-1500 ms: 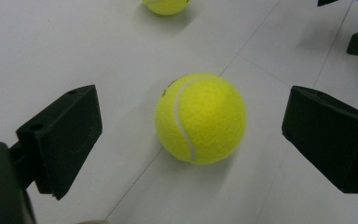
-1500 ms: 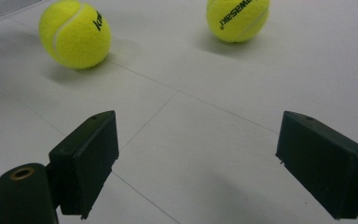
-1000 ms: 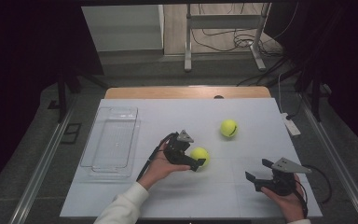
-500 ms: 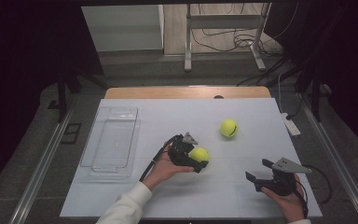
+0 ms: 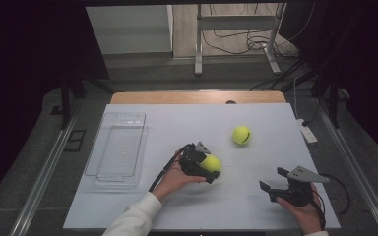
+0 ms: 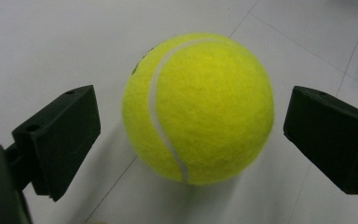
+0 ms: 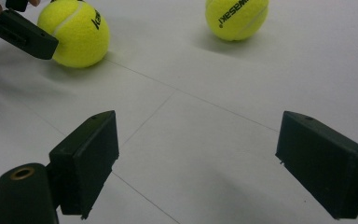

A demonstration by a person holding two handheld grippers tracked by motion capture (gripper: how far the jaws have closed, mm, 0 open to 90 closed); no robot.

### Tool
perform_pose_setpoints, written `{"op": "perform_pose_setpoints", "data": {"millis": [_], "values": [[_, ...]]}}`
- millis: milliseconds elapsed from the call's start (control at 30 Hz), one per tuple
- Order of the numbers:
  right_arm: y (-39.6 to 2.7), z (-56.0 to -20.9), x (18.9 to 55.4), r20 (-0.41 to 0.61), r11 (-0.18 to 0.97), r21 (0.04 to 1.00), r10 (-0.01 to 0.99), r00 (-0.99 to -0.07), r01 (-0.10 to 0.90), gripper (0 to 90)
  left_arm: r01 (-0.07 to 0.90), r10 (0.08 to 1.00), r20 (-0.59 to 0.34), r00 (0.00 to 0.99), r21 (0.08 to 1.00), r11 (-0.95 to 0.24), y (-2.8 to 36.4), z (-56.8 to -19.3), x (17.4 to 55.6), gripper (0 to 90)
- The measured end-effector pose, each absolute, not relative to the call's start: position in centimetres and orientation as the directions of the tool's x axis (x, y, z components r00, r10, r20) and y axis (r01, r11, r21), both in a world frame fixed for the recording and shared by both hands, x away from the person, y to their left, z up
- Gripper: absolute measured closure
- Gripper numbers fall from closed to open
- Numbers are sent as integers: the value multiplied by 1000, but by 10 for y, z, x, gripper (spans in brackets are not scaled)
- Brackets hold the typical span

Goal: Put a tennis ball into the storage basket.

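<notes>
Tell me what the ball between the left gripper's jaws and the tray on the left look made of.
Tennis ball: fuzzy yellow felt, matte, with a smooth white seam curving across it; probably rubber underneath, unseen. Tray: clear, glossy, likely plastic; the white table shows through it, and its rims catch light.

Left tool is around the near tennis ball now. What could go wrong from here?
1. The left tool is open, with a gap on both sides of the near tennis ball; uneven closing might nudge the ball so it rolls across the smooth table.
2. A roll away from the person could reach the far tennis ball.
3. The clear tray lies on the table's other side, so a loose grip may drop the ball on the way.
</notes>
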State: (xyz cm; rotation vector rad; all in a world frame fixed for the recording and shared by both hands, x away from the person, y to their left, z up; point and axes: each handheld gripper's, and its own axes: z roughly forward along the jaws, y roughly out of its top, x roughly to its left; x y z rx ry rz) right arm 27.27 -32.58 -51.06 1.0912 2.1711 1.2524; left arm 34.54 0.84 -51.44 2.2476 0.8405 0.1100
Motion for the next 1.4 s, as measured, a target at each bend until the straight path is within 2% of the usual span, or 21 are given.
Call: {"op": "perform_pose_setpoints", "data": {"millis": [200,467,800,1400], "values": [[-326,-511,273,36,290,856,791,-610,427,130,536,599,-161,784,662,-524,9,-515,345,71],[-327,-511,273,33,291,855,794,-607,429,130,511,602,-137,787,692,-510,10,-513,341,252],[-327,-511,273,33,290,855,796,-605,429,130,502,591,-130,796,687,-525,11,-512,341,267],[-328,-511,273,34,285,857,799,-600,429,131,482,579,-150,801,735,-477,25,-493,335,268]]}}
